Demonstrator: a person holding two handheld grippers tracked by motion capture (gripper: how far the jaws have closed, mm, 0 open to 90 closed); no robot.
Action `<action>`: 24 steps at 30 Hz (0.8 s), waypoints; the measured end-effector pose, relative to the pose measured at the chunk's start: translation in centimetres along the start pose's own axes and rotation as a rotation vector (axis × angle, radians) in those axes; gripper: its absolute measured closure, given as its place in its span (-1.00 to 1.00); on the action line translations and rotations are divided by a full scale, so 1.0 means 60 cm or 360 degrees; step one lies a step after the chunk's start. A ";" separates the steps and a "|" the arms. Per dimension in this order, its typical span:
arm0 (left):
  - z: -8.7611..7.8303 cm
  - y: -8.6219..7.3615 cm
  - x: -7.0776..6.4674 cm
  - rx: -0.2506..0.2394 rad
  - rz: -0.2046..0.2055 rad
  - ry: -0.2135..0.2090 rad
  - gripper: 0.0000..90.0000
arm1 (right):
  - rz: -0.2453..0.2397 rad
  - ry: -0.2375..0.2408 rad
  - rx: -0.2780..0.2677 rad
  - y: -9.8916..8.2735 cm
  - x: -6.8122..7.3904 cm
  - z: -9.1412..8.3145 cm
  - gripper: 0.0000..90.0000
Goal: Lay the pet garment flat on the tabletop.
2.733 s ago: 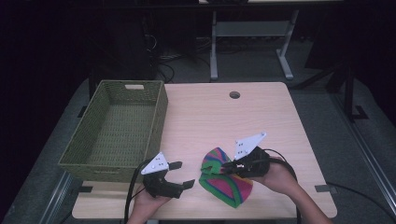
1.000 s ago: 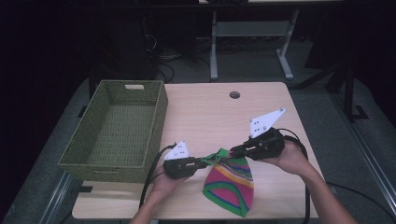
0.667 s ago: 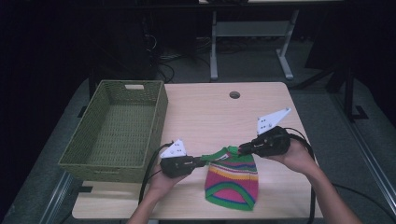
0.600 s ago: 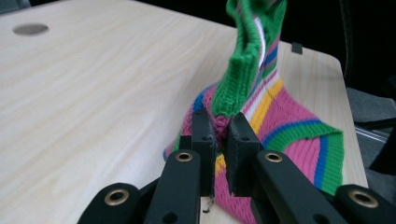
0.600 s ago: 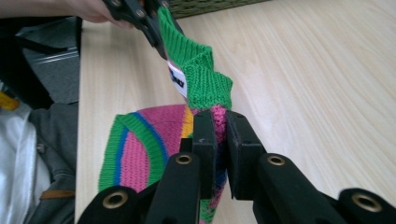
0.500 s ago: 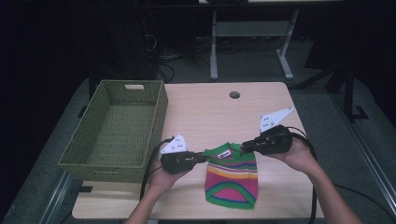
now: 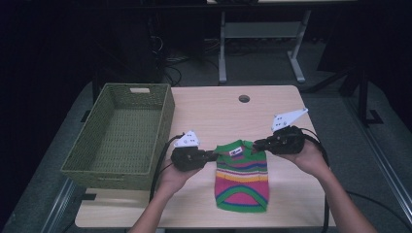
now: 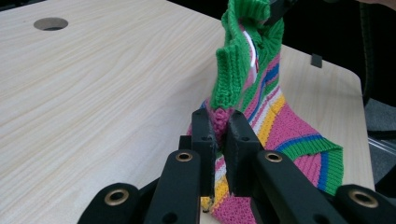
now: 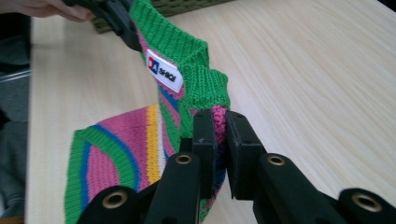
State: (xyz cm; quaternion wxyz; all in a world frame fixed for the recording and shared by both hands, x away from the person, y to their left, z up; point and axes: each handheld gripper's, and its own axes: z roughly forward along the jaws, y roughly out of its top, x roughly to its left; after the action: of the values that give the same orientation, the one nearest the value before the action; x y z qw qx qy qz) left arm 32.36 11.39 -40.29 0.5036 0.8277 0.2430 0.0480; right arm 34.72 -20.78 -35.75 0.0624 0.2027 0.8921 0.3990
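Striped knit sweater [image 7: 241, 175] hangs stretched between my two grippers over the near middle of the wooden table [image 7: 214, 111], its lower hem resting on the tabletop, with the green woven basket [image 7: 121, 138] standing to the left. My left gripper [image 7: 212, 155] is clamped on one green-collared shoulder and my right gripper [image 7: 258, 143] on the other, a small white label [image 9: 164, 71] between them.

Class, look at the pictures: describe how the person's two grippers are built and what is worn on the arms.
Both the left gripper and the right gripper are black, each topped by a pale three-cornered plate bearing small dark dots. Up close, the flat black jaws hang on links with brass-ringed holes. A black cable trails from each. The forearms are bare: no sleeves.
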 end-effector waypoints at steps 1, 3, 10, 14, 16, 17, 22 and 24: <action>0.002 0.004 0.002 0.0013 -0.0010 0.0013 0.85 | 0.0022 -0.0017 0.0001 -0.001 -0.007 0.005 0.83; 0.005 0.006 0.005 0.0015 -0.0026 0.0028 0.85 | 0.0046 -0.0037 0.0005 -0.001 -0.012 0.010 0.83; 0.014 0.012 0.016 0.0043 -0.0044 0.0070 0.85 | 0.0082 -0.0058 0.0023 -0.002 -0.020 0.021 0.83; 0.028 0.016 0.027 0.0055 -0.0081 0.0103 0.85 | 0.0106 -0.0085 0.0025 -0.005 -0.028 0.024 0.82; 0.033 0.016 0.030 0.0056 -0.0090 0.0120 0.85 | 0.0124 -0.0089 0.0024 -0.008 -0.035 0.026 0.82; 0.038 0.015 0.034 0.0057 -0.0109 0.0130 0.85 | 0.0139 -0.0101 0.0030 -0.010 -0.040 0.028 0.82; 0.045 0.014 0.045 0.0051 -0.0151 0.0163 0.85 | 0.0160 -0.0148 0.0022 -0.010 -0.047 0.032 0.81; 0.047 0.014 0.049 0.0052 -0.0168 0.0189 0.84 | 0.0172 -0.0177 0.0010 -0.010 -0.050 0.033 0.81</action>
State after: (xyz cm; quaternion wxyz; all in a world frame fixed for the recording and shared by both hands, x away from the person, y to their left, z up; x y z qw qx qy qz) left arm 36.15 10.12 -41.46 0.4766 0.8174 0.3165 0.0666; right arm 37.78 -21.01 -37.67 0.0896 0.2727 0.8762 0.3871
